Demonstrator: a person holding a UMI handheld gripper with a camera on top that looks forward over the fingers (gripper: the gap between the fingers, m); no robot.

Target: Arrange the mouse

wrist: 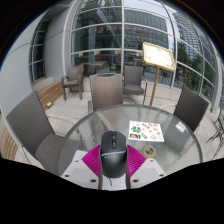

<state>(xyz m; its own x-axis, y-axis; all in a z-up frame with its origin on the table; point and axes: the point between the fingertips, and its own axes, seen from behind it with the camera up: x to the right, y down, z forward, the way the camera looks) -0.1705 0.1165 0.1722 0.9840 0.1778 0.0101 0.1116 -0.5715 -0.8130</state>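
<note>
A black computer mouse point(112, 150) with a grey scroll wheel sits between my two fingers, over the round glass table point(90, 128). The magenta pads point(94, 160) press on both of its sides. My gripper point(112, 163) is shut on the mouse, which points away from me. The mouse's rear end is hidden below, between the white finger bodies.
A white mat with coloured stickers point(146, 128) lies on the table just ahead and to the right. Grey chairs point(105, 88) stand around the table. A floor lamp with a glowing shade point(158, 55) stands beyond, before large windows.
</note>
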